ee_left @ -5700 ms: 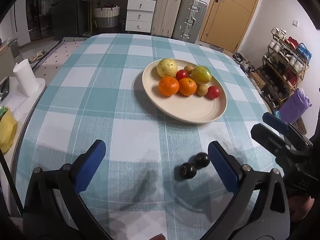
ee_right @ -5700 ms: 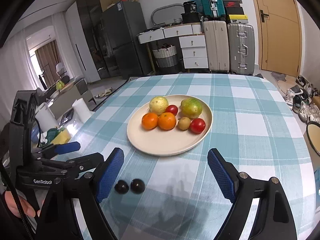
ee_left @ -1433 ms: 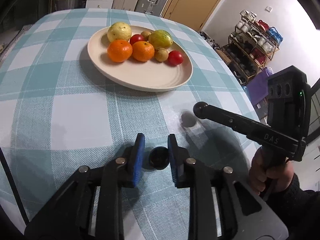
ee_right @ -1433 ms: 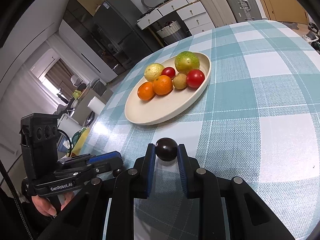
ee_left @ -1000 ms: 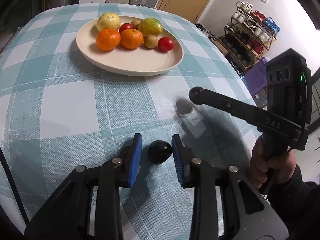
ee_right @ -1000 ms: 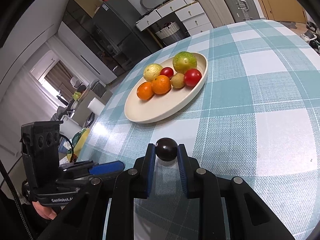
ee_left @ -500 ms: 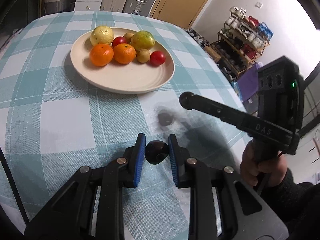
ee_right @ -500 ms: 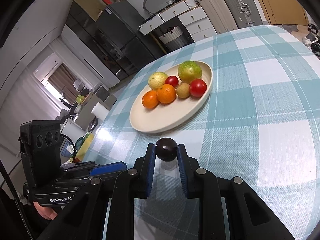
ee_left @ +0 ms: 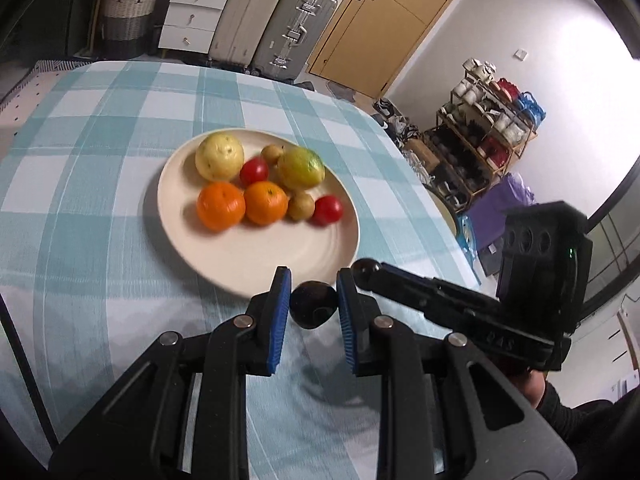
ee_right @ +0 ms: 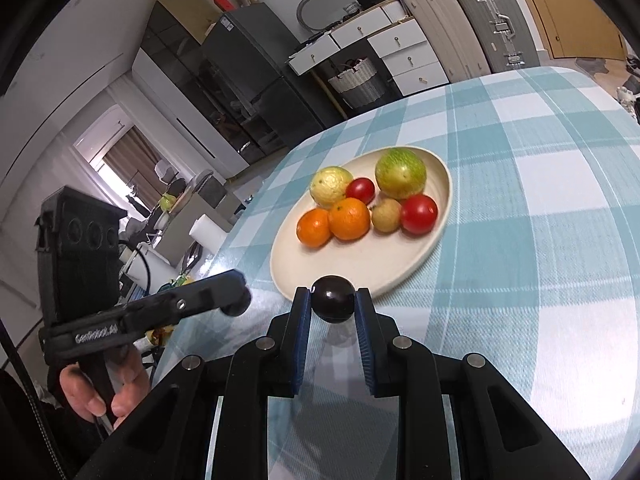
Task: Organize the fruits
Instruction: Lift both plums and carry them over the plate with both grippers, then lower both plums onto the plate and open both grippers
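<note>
A cream plate [ee_left: 304, 248] [ee_right: 360, 264] on the checked tablecloth holds two oranges, two red tomatoes, a yellow fruit, a green fruit and small brown fruits. My left gripper [ee_left: 313, 304] is shut on a dark round fruit [ee_left: 313, 305], lifted just short of the plate's near rim. My right gripper [ee_right: 333, 305] is shut on a second dark round fruit [ee_right: 333, 304], also above the cloth near the plate's front edge. In the left wrist view the right gripper [ee_left: 366, 269] reaches in from the right with its dark fruit at the tip.
The round table [ee_left: 100, 120] has its edge close on the right in the left wrist view. Suitcases [ee_left: 272, 20], white drawers and a shoe rack [ee_left: 492, 128] stand beyond it. A hand [ee_right: 100, 392] holds the left gripper's handle. A fridge [ee_right: 256, 92] stands behind.
Both grippers have risen off the cloth with their dark fruits and moved toward the plate. The left one closed on its fruit during the last second.
</note>
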The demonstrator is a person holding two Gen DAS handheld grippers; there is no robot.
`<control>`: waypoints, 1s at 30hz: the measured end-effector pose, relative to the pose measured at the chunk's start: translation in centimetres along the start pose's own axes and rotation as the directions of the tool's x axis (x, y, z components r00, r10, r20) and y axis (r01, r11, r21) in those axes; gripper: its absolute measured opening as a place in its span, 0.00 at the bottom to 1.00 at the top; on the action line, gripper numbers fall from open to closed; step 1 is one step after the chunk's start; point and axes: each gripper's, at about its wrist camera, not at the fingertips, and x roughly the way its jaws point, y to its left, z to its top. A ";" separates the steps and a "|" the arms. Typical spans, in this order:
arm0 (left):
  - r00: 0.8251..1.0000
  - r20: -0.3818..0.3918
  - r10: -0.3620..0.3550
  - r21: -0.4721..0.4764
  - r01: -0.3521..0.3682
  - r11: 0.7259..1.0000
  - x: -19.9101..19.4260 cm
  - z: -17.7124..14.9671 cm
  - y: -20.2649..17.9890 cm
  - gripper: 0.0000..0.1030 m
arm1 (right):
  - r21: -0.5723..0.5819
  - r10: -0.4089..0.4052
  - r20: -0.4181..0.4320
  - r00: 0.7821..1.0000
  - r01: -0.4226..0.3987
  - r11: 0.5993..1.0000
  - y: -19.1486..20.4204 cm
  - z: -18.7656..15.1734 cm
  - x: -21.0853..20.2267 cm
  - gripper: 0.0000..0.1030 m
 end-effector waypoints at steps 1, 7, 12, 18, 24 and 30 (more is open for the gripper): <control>1.000 0.003 0.002 0.001 -0.002 1.000 0.2 0.5 0.1 0.20 | 0.000 0.002 0.001 1.000 -0.002 1.000 0.0 0.2 0.1 0.22; 1.000 0.014 -0.004 -0.011 0.004 1.000 1.5 3.1 1.0 0.20 | 0.019 0.012 -0.002 1.000 -0.012 1.000 -0.4 1.8 1.1 0.22; 1.000 -0.002 -0.008 -0.015 0.008 1.000 3.3 4.3 1.3 0.20 | 0.006 0.007 -0.002 1.000 -0.007 1.000 -0.5 2.8 2.1 0.22; 1.000 -0.024 -0.013 -0.020 0.012 1.000 5.4 5.1 1.7 0.20 | -0.005 -0.016 -0.015 1.000 0.016 1.000 -0.8 3.3 3.3 0.22; 0.999 -0.033 -0.023 -0.024 0.022 0.999 6.7 5.6 1.7 0.20 | -0.028 -0.027 -0.011 1.000 0.026 0.999 -0.8 3.4 3.7 0.22; 0.999 -0.039 -0.032 -0.026 0.031 0.999 7.2 6.1 1.6 0.20 | -0.050 -0.043 -0.008 0.999 0.042 0.998 -0.6 3.6 4.1 0.23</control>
